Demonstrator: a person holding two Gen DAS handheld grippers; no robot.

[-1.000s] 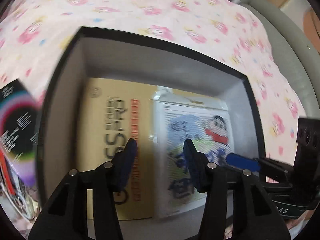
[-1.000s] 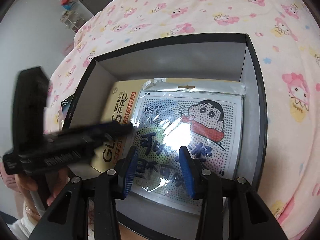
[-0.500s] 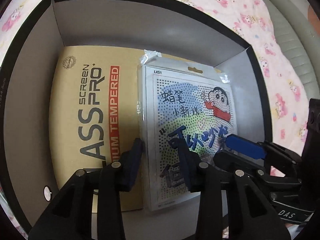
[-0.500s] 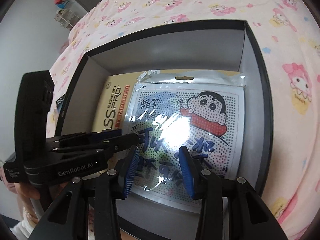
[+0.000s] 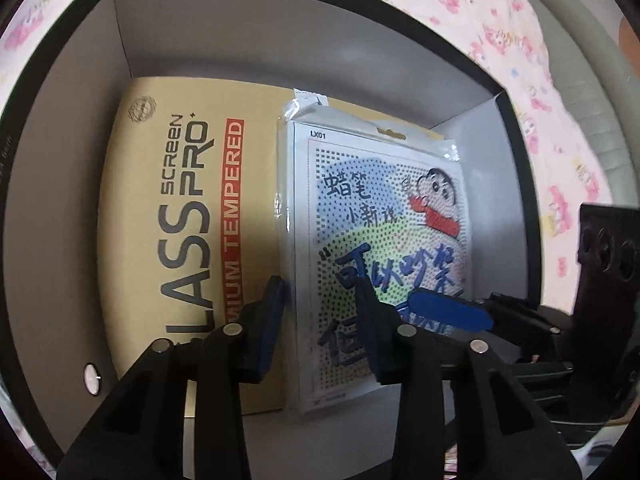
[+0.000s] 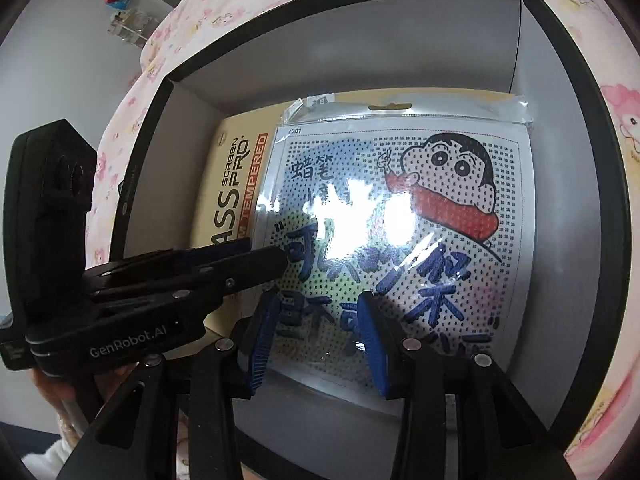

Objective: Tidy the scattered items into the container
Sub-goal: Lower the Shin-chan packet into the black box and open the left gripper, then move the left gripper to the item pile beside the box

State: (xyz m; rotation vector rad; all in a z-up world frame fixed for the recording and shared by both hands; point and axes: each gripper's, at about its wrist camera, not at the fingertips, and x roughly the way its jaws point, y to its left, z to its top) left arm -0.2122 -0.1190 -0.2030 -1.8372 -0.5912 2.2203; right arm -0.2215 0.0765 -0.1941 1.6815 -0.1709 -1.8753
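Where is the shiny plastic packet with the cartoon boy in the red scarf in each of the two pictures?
Left wrist view: the clear plastic cartoon packet is right of centre, lying in the black box with grey inside walls.
Right wrist view: the packet fills the middle, with glare on its wrapper.
Shared landmark: the tan screen-protector box with an orange stripe lies partly under the packet's left edge in both.

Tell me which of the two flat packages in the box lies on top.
The clear-sleeved cartoon bead pack lies on top; its left edge overlaps the tan screen-protector box, which lies flat on the box floor.
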